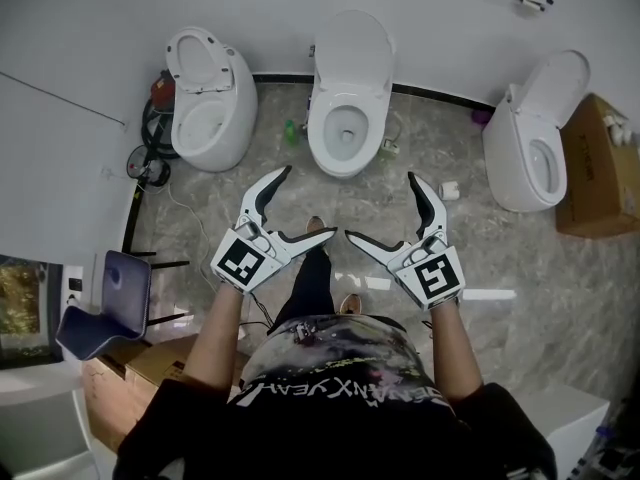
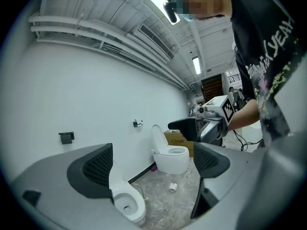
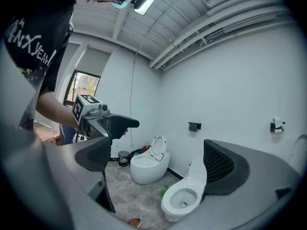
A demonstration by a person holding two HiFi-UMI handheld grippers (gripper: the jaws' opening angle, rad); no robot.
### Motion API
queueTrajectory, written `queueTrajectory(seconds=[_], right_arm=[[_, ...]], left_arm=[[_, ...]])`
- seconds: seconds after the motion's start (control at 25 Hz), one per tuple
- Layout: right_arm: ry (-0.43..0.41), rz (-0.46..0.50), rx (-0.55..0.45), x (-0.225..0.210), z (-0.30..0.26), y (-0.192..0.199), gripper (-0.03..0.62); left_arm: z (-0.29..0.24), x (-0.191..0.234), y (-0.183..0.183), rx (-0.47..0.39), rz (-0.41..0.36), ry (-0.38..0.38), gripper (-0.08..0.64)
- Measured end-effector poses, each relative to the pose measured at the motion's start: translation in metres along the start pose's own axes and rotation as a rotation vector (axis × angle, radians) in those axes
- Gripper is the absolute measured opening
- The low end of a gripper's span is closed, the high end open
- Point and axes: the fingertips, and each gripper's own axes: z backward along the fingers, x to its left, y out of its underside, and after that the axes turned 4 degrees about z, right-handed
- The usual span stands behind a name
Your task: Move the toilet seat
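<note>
Three white toilets stand along the wall, all with their lids up. The middle toilet [image 1: 347, 103] is straight ahead of me, its lid [image 1: 352, 50] leaning on the wall; it also shows low between the jaws of each gripper view [image 2: 127, 204] [image 3: 184, 199]. The left toilet [image 1: 205, 98] [image 3: 147, 165] has its seat ring raised too. The right toilet [image 1: 535, 138] [image 2: 171, 158] stands further off. My left gripper [image 1: 310, 201] [image 2: 152, 164] and right gripper [image 1: 380, 205] [image 3: 159, 162] hover open and empty above the floor, short of the middle toilet, touching nothing.
A cardboard box [image 1: 598, 168] sits at the far right, beside the right toilet. On the floor lie a green bottle [image 1: 292, 133] and a toilet roll [image 1: 450, 190]. A blue chair [image 1: 110, 298] stands at the left, with a bucket and cables [image 1: 150, 138] by the left toilet.
</note>
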Motion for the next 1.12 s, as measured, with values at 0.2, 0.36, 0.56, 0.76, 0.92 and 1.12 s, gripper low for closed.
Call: queueTrajectory(seconds=[0.2, 0.36, 0.56, 0.76, 0.92, 1.12], right_arm=[[0.007, 0.0, 0.012, -0.022, -0.027, 0.014, 0.584], [0.012, -0.018, 0.027, -0.043, -0.056, 0.023, 0.584], [0.017, -0.033, 0.054, -0.071, -0.102, 0.04, 0.584], [0.021, -0.045, 0.101, -0.102, -0.152, 0.066, 0.584], [0.025, -0.062, 0.139, -0.128, -0.19, 0.082, 0.584], [0.036, -0.078, 0.17, -0.158, -0.236, 0.099, 0.584]], left_arm=[[-0.021, 0.03, 0.015, 0.013, 0.006, 0.006, 0.508], [-0.039, 0.063, 0.023, 0.013, 0.025, 0.006, 0.508], [-0.062, 0.11, 0.042, 0.018, 0.048, 0.015, 0.508], [-0.088, 0.163, 0.075, 0.042, 0.101, 0.027, 0.508], [-0.112, 0.202, 0.092, 0.061, 0.124, 0.046, 0.508], [-0.136, 0.25, 0.117, 0.094, 0.141, 0.07, 0.508]])
